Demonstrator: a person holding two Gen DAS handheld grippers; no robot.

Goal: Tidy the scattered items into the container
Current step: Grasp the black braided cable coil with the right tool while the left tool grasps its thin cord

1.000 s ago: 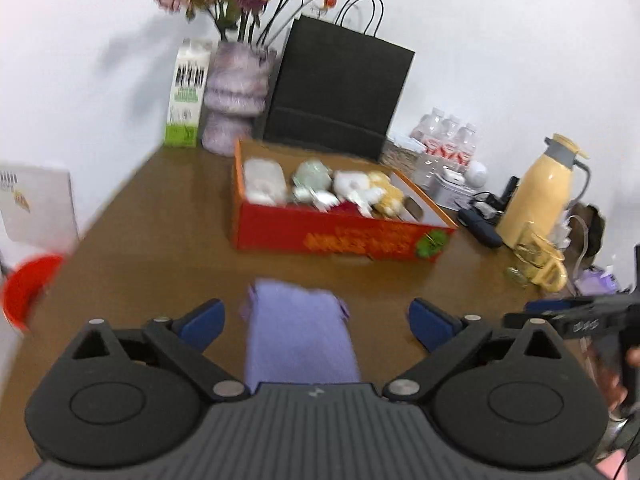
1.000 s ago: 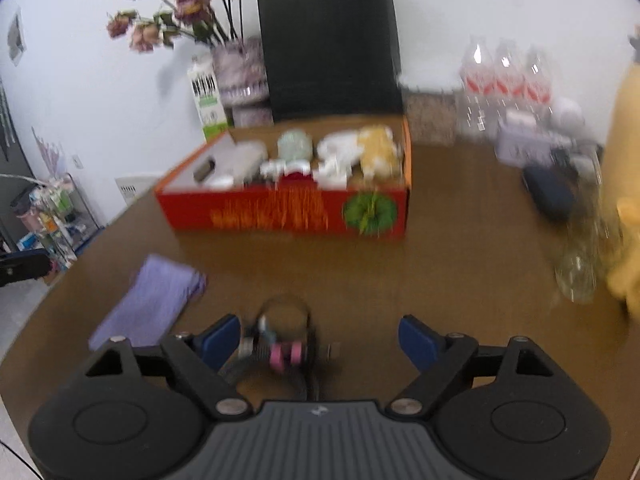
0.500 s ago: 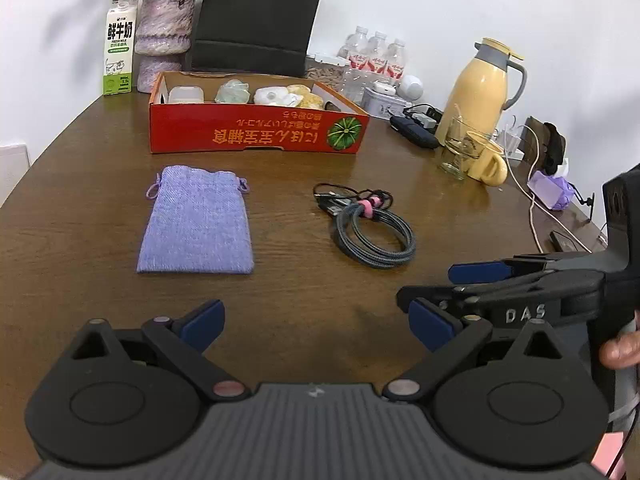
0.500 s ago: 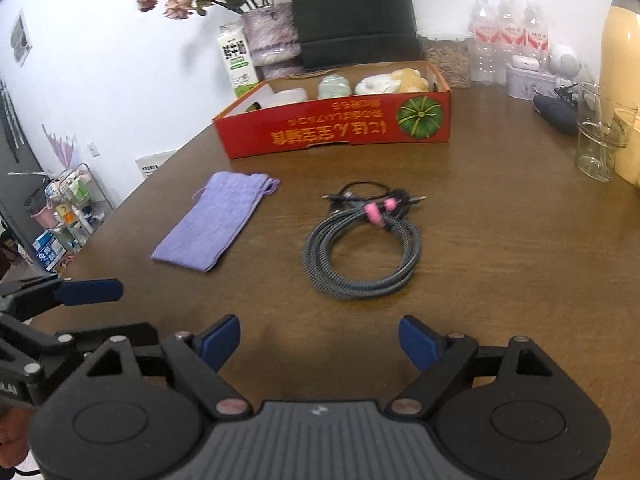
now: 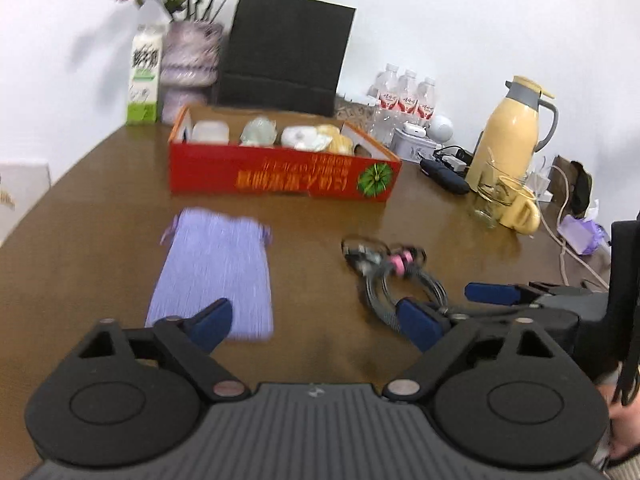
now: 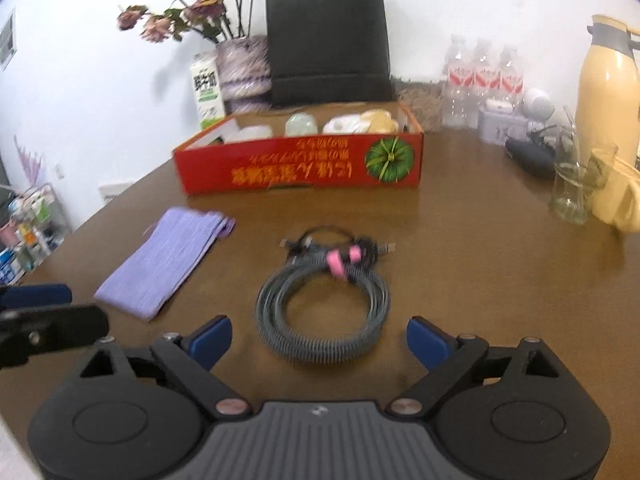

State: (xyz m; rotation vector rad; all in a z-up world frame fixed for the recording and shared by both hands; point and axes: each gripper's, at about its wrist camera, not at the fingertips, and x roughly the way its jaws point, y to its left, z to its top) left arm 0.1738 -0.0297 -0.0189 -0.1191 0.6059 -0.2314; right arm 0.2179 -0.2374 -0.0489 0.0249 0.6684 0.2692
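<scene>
While your right hand-held gripper [image 6: 319, 338] opens, empty, around the near rim of the coiled cable [image 6: 322, 300], lower squarely before clamping; your left hand-held gripper [image 5: 316, 320] narrows, empty, beside the purple pouch [image 5: 216, 272]; red box [image 6: 300, 168] waits far.

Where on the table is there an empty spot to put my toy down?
Bare wood lies between the purple pouch and the coiled cable, and in the strip between those two and the red box. There is more to the right of the cable, before the glass. The back right corner is crowded with bottles, the yellow jug and small gadgets.
</scene>
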